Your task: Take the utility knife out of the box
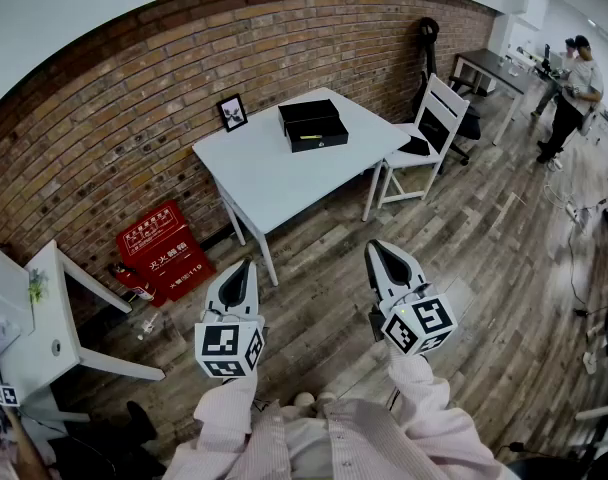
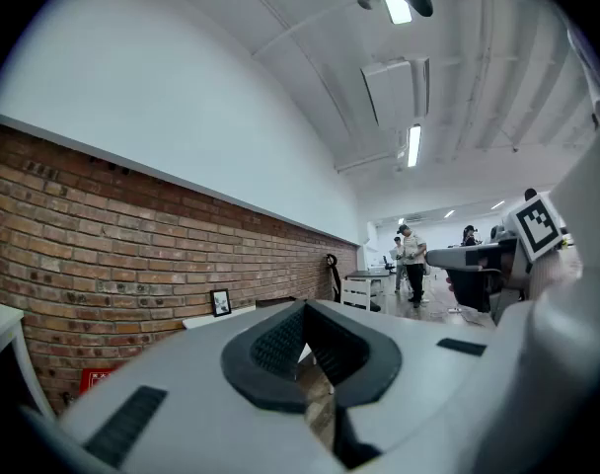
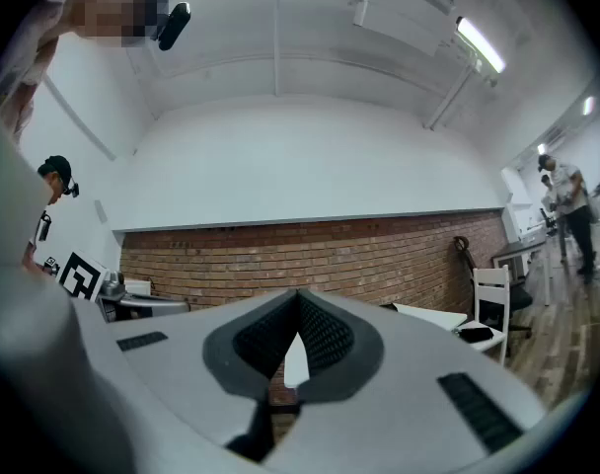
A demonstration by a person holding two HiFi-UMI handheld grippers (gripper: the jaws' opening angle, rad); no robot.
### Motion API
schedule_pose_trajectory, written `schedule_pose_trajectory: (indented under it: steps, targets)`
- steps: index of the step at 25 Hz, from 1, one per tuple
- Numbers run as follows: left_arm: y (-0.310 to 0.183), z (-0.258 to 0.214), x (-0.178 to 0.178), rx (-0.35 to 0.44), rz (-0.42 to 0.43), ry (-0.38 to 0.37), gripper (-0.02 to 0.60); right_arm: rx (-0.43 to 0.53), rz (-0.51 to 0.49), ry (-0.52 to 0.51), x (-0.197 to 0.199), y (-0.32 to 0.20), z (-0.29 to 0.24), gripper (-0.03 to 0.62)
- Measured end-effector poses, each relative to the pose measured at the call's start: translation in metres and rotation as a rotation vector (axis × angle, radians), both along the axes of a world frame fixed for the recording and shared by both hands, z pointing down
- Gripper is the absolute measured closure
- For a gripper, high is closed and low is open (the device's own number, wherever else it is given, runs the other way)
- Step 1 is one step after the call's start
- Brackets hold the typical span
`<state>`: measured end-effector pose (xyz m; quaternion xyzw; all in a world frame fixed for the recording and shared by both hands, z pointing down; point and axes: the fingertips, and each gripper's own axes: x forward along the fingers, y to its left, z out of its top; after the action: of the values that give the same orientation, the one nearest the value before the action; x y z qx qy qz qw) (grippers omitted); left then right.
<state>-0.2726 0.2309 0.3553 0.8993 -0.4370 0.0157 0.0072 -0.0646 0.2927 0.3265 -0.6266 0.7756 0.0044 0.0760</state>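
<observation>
With left gripper (image 1: 237, 274) and right gripper (image 1: 383, 258) jaws closed on nothing and the black box (image 1: 313, 125), utility knife unseen, lying near the table's (image 1: 274, 183) far edge, best approach squarely and open one gripper only once close.

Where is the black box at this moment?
In the head view, the black box lies on the white table, right of the picture frame, by the brick wall.

A red brick wall (image 1: 134, 118) runs beneath white plaster, above a wooden plank floor (image 1: 484, 238). A white table (image 1: 274, 183) stands near the bricks, with a small picture frame (image 1: 232, 112) at its wall-side corner and a white chair (image 1: 446, 108) at its right end. A red fire-equipment box (image 1: 164, 250) leans at the wall's foot. Strip lights (image 2: 412, 144) glow overhead.
</observation>
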Motion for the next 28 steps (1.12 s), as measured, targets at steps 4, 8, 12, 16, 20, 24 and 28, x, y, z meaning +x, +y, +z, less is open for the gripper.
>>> schedule_pose_trajectory:
  steps: [4, 8, 12, 16, 20, 24, 28]
  targets:
    - [0.002, 0.0, 0.005, -0.001, 0.003, 0.001, 0.589, 0.004, 0.011, 0.003, 0.004, 0.003, -0.001, 0.592]
    - [0.007, 0.002, 0.013, -0.01, 0.007, -0.002, 0.589, 0.003, -0.01, 0.018, 0.009, 0.007, 0.003, 0.591]
    - [0.01, 0.006, 0.023, -0.021, -0.007, -0.007, 0.588, -0.023, -0.008, 0.015, 0.022, 0.008, 0.013, 0.591]
    - [0.012, 0.01, 0.033, -0.026, -0.017, 0.001, 0.588, -0.041, 0.003, 0.009, 0.037, 0.005, 0.023, 0.588]
    - [0.014, 0.009, 0.044, -0.029, -0.021, 0.009, 0.588, -0.053, 0.003, -0.003, 0.049, 0.0, 0.026, 0.524]
    - [0.014, 0.013, 0.049, -0.034, -0.026, 0.005, 0.588, -0.055, 0.008, -0.001, 0.055, -0.004, 0.028, 0.505]
    - [0.01, 0.016, 0.049, -0.038, -0.042, 0.009, 0.588, -0.058, 0.006, -0.01, 0.059, -0.011, 0.032, 0.471]
